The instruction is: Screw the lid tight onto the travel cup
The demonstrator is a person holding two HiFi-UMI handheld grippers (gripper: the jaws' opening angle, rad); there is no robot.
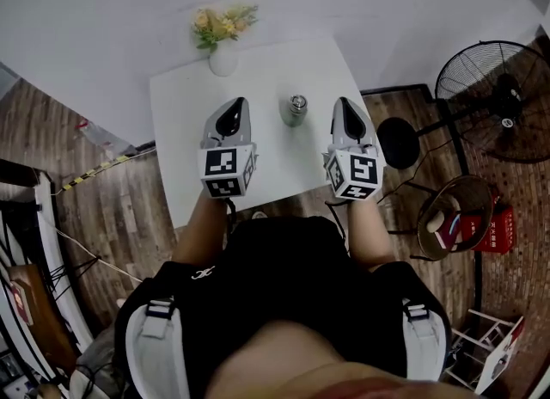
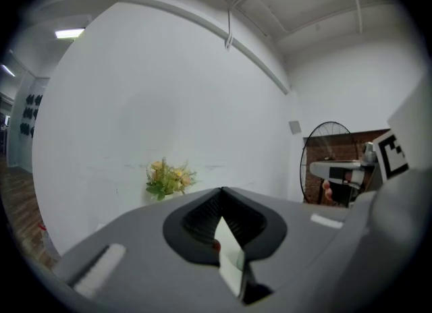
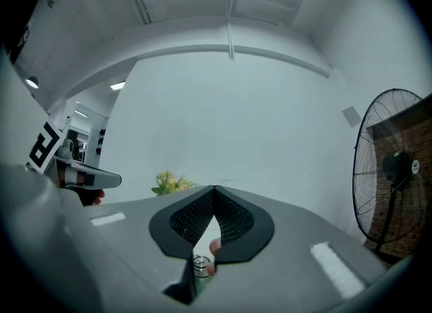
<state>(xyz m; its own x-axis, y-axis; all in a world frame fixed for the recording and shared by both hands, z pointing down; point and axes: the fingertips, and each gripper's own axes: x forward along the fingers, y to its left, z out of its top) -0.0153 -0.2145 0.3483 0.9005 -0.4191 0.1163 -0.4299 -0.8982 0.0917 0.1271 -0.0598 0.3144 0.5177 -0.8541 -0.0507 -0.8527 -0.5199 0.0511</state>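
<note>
On the surface (image 1: 182, 126), centre, travel cup (image 1: 295, 114): upright, long axis vertical, lid (image 1: 297, 101) on top; tightness not discernible.
Cup to grippers: between both, just ahead of their tips, touching neither.
Right hand-held gripper (image 1: 346, 113): jaws pressed together, empty; marginally nearer, cup to its left.
Left hand-held gripper (image 1: 234, 113): jaws pressed together, empty; cup to its right.
Beyond: vase of flowers (image 1: 223, 45), far edge.

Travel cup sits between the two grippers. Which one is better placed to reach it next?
Right, narrowly. The right gripper sits slightly nearer the travel cup, and its own view shows the cup just ahead of its shut fingers. The left gripper, also shut, has no cup in its view.
</note>
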